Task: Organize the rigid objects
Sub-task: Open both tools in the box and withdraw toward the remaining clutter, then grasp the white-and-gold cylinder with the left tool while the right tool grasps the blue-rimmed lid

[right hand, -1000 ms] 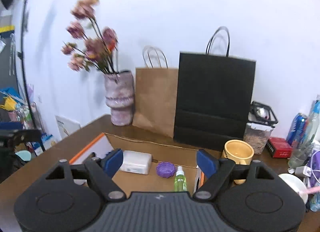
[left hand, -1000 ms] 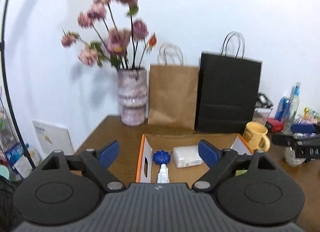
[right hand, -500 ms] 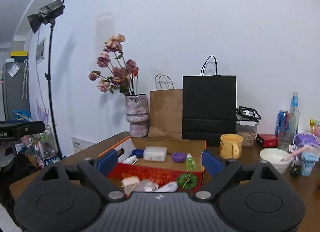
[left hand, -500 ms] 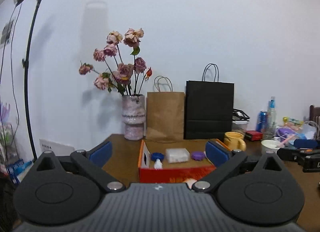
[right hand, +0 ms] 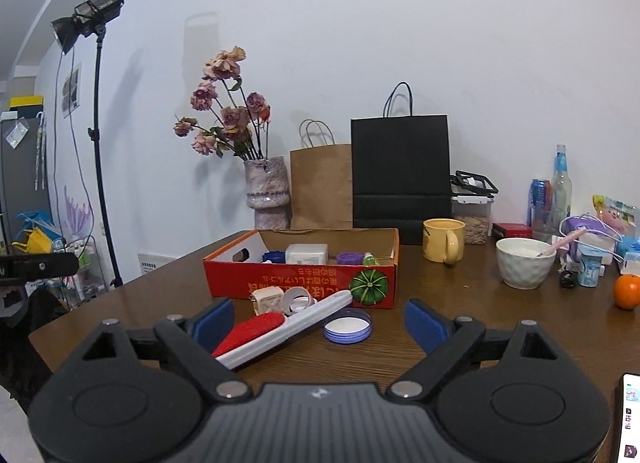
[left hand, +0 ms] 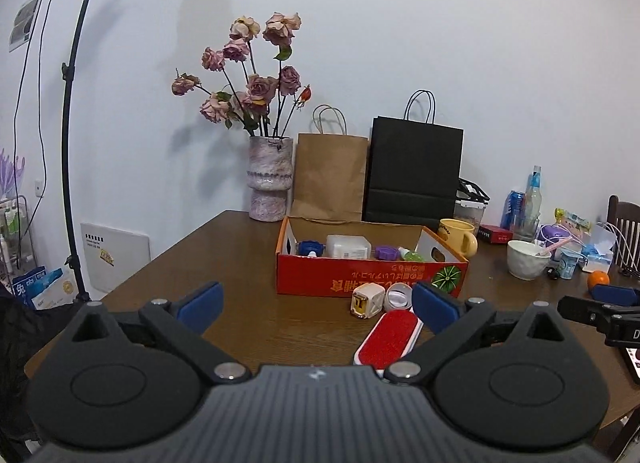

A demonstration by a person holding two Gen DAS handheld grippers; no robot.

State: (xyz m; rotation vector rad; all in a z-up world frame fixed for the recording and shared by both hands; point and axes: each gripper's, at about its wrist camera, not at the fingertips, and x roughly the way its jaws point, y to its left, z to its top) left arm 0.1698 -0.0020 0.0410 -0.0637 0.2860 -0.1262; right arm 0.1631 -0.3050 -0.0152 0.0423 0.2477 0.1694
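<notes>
Left wrist view first: the left claw is spread wide with nothing in it, hanging over the brown counter. One red cardboard box sits mid-counter. Inside I count one blue cap, one white rectangular box, one purple cap and one small green bottle. In front of the box, on the counter: one white charger cube, one white round piece touching it, and one red-faced lint brush lying partly behind the right pad. Behind the box: one vase of dried roses, two paper bags, one brown and one black, plus one yellow mug and one white bowl.

Right wrist view: the right claw is also wide open and empty. Same red cardboard box, same lint brush, here lying slantwise and seen side-on with its white handle. This view adds one blue-rimmed lid lying flat just beside the brush, which the left camera doesn't show. You also get one orange at the far right and the studio light at the top of its stand.
</notes>
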